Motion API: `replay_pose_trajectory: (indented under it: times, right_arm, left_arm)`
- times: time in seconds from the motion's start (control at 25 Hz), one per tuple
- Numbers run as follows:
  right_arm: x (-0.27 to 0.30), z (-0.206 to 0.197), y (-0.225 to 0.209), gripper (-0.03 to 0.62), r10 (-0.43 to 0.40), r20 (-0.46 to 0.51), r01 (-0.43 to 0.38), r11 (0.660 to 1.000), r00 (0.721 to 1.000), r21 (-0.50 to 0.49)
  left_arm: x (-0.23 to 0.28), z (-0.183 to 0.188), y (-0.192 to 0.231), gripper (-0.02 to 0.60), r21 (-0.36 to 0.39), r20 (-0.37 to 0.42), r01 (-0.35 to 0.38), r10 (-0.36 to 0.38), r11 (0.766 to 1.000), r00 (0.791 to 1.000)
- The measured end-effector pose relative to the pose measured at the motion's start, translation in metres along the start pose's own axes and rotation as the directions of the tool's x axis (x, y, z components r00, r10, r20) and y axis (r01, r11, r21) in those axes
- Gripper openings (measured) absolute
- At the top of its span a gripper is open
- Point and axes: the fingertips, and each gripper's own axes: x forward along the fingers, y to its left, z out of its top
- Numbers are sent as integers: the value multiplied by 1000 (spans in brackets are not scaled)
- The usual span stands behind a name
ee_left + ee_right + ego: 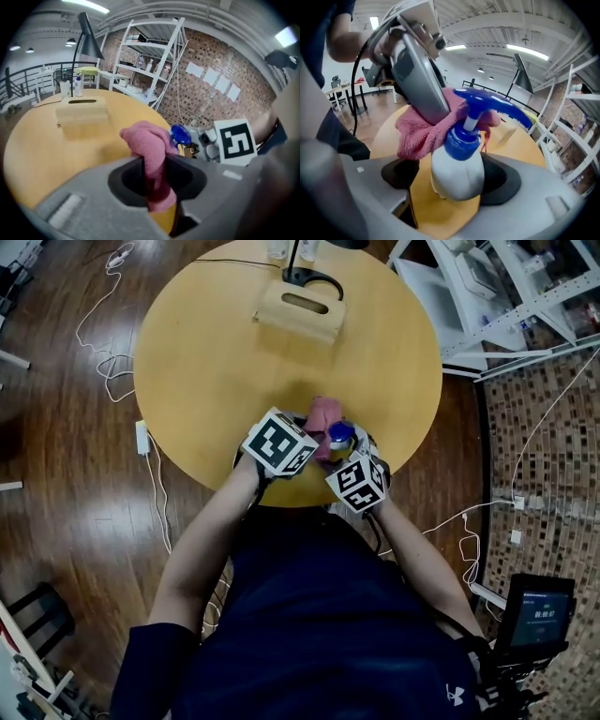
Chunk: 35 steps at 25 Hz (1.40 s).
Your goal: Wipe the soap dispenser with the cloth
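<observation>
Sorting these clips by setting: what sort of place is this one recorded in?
Probably a workshop or lab in an industrial-style room, not a home: a bare brick wall with papers stuck on it, a white metal shelf rack of supplies, and a round table with a desk lamp.

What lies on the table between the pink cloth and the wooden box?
Nothing does. Only bare tabletop separates the cloth from the wooden box, as the head view shows.

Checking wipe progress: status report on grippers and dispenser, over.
Left gripper shut on cloth. Right gripper open, soap dispenser standing between its fingers. Cloth up by its pump. Nothing in the way.
</observation>
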Motion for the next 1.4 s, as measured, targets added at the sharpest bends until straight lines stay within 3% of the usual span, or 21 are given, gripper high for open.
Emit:
replay_pose_trajectory:
  times: [0.08, 0.16, 0.28, 0.32, 0.4, 0.48, 0.6, 0.68, 0.8, 0.88, 1.0, 1.08, 1.12, 1.2, 1.24, 1.28, 1.4]
  right_arm:
    - [-4, -3, -1, 282, 16, 9, -17, 998, 1000, 59]
    - [-7, -4, -2, 279, 10, 6, -11, 995, 1000, 96]
    - [-8, -5, -1, 279, -22, 2, 22, 994, 1000, 109]
    - [-9, -5, 0, 279, -34, 5, 33, 993, 999, 110]
    - [-9, -5, 1, 279, -51, 17, 49, 993, 999, 112]
    - [-9, -4, 1, 278, -57, 29, 53, 992, 998, 113]
    - [-9, -7, 2, 275, -49, 27, 45, 990, 998, 134]
    - [-7, -10, 2, 275, -44, 30, 38, 984, 999, 177]
    - [-5, -13, 0, 274, -58, 21, 52, 971, 998, 233]
    - [-5, -14, -2, 273, -83, 22, 75, 963, 996, 260]
    - [-3, -16, -4, 275, -117, 21, 106, 952, 993, 288]
    - [2, -24, 3, 282, -96, -2, 93, 961, 995, 260]
    - [5, -30, 8, 318, -74, -17, 76, 966, 997, 248]
    - [8, -41, 14, 345, -60, -23, 64, 966, 998, 252]
    - [7, -43, 12, 326, -72, -17, 74, 963, 997, 260]
    - [7, -44, 9, 267, -86, -12, 86, 960, 996, 268]
    - [6, -43, 6, 258, -102, -14, 103, 959, 995, 265]
  left_arm:
    - [0, -4, 5, 94, 2, -3, 1, -1, 1000, 1000]
    - [-2, -7, 15, 96, 2, 0, -29, 29, 1000, 1000]
    - [-13, -10, 46, 94, -14, 10, -159, 159, 987, 987]
    - [-18, -8, 47, 93, -41, 30, -152, 154, 987, 988]
    - [-28, 3, 25, 92, -123, 96, -11, 23, 992, 995]
    - [-27, 7, -5, 94, -138, 107, 121, -107, 983, 988]
    - [-6, -1, -22, 94, -82, 47, 158, -154, 984, 987]
    - [3, -6, -9, 92, -74, 25, 120, -118, 990, 993]
    - [1, -11, 21, 92, -55, 4, -28, 28, 998, 1000]
    - [-11, -9, 27, 92, -38, 16, -83, 84, 996, 996]
    - [-22, -7, 4, 92, -108, 67, 1, 6, 994, 998]
    - [-16, -10, -16, 93, -160, 91, 67, -53, 985, 994]
    - [-11, -12, -22, 94, -172, 96, 78, -62, 982, 993]
    - [-1, -15, -26, 94, -176, 101, 63, -46, 982, 994]
    - [2, -15, -25, 94, -171, 104, 49, -31, 984, 994]
    - [4, -16, -22, 94, -163, 106, 33, -16, 986, 994]
    - [5, -22, -1, 95, -166, 107, -36, 54, 986, 993]
